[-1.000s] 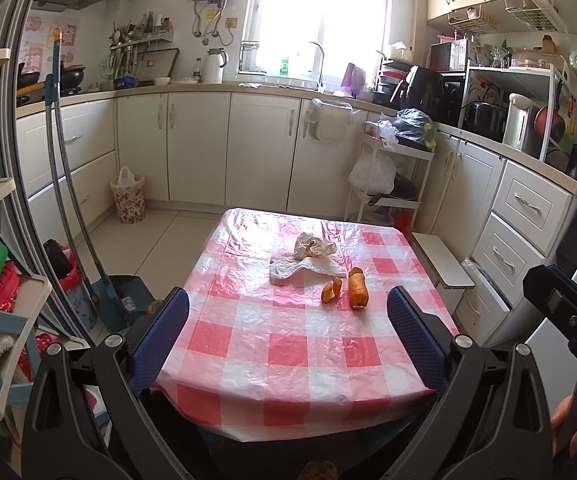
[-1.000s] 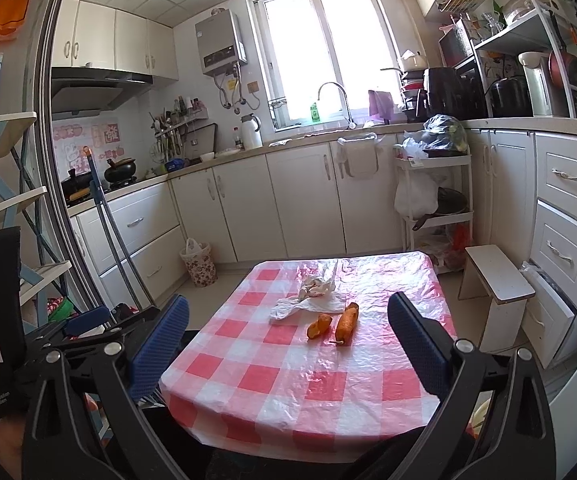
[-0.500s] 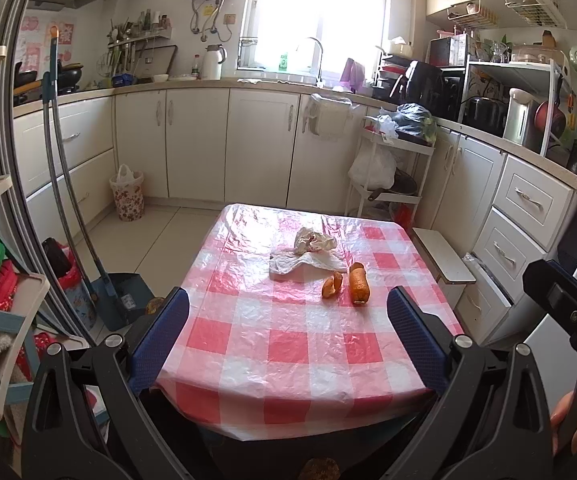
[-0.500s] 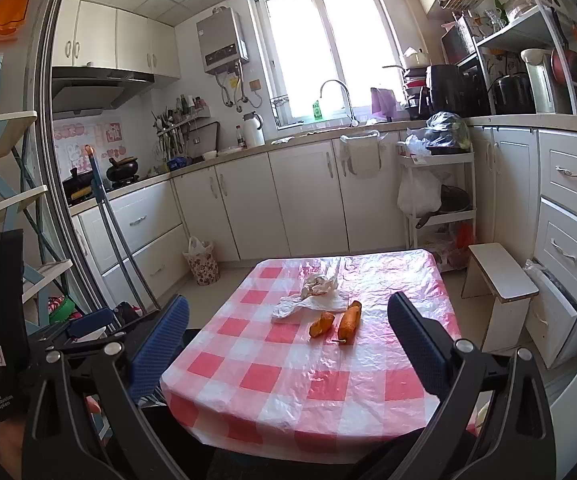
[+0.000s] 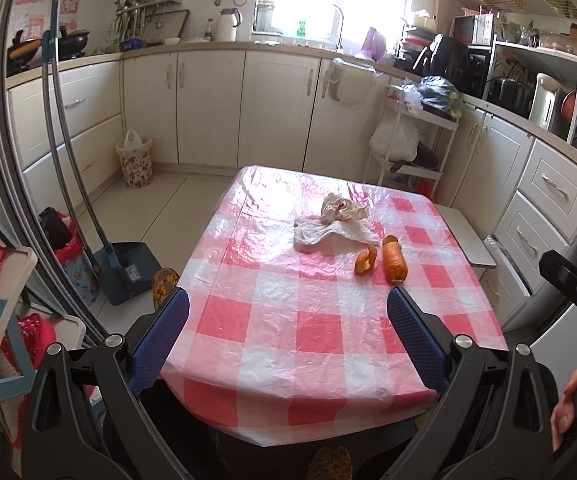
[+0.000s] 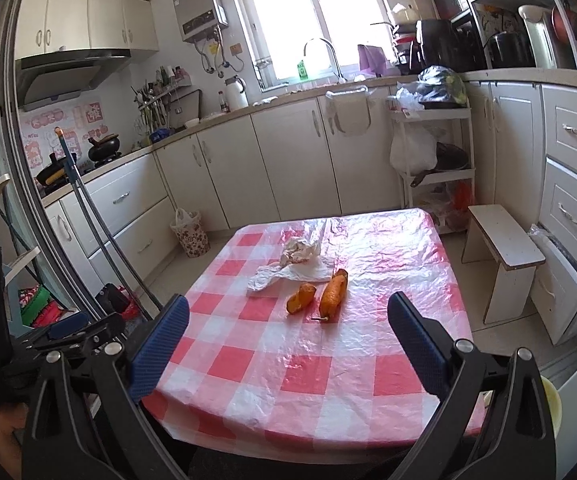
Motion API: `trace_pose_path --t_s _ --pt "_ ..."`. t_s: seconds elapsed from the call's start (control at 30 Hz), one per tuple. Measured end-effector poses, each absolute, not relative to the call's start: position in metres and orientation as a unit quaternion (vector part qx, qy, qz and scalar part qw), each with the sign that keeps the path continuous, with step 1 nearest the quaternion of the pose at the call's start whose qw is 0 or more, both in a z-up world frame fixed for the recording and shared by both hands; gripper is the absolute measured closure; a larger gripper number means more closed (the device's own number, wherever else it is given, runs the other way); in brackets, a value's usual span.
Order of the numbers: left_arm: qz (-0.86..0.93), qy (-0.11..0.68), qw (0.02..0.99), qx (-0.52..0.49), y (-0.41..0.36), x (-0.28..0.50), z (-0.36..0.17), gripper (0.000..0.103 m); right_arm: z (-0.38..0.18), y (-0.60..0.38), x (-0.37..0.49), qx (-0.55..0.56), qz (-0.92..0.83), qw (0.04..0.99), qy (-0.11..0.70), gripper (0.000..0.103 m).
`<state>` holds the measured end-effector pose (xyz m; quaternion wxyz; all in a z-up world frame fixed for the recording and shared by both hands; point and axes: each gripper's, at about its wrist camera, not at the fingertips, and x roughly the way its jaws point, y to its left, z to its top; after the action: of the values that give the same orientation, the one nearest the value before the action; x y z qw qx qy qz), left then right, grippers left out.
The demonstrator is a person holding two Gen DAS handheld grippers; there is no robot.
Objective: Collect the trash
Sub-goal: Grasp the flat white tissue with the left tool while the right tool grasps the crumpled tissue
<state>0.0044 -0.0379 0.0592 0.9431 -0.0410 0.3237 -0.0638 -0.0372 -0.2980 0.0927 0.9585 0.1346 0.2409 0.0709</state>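
Observation:
On the table with a red-and-white checked cloth (image 5: 312,332) lie a crumpled paper wad (image 5: 342,210), a flat white tissue (image 5: 328,234), a small orange peel piece (image 5: 365,261) and a carrot (image 5: 394,259). The right wrist view shows the same wad (image 6: 299,250), tissue (image 6: 288,274), peel (image 6: 301,298) and carrot (image 6: 333,295). My left gripper (image 5: 288,340) is open and empty, above the table's near edge. My right gripper (image 6: 288,344) is open and empty, also short of the trash.
A floral waste bin (image 5: 135,159) with a bag liner stands on the floor by the cabinets at far left. A broom and dustpan (image 5: 126,270) lean left of the table. A white stool (image 6: 502,256) and a rack (image 6: 432,152) stand to the right.
Both grippers have moved forward toward the table; the trash looms larger. Both stay open and empty.

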Motion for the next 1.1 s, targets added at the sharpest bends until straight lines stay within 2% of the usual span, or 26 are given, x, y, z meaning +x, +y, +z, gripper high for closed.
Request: trace_pose_path --t_s 0.33,0.5,0.7,1.07,1.1 --pt "-0.092 0.36 0.929 -0.001 -0.074 0.067 0.025 0.007 0.054 -0.312 0.044 0.133 0.072 0.936 0.318 0.008" --pt "-0.1 0.368 0.925 0.005 -0.087 0.101 0.013 0.007 0.035 -0.319 0.086 0.146 0.071 0.922 0.351 0.014" --pt "-0.09 0.389 0.917 0.008 -0.092 0.165 -0.009 0.007 0.019 -0.32 0.135 0.137 0.069 0.909 0.387 0.016" --pt "-0.146 0.419 0.896 0.029 -0.132 0.252 -0.049 0.008 0.025 -0.302 0.215 0.129 0.112 0.899 0.403 0.016" --pt "-0.146 0.421 0.895 0.03 -0.136 0.257 -0.053 0.011 0.023 -0.295 0.229 0.126 0.12 0.894 0.413 0.016"
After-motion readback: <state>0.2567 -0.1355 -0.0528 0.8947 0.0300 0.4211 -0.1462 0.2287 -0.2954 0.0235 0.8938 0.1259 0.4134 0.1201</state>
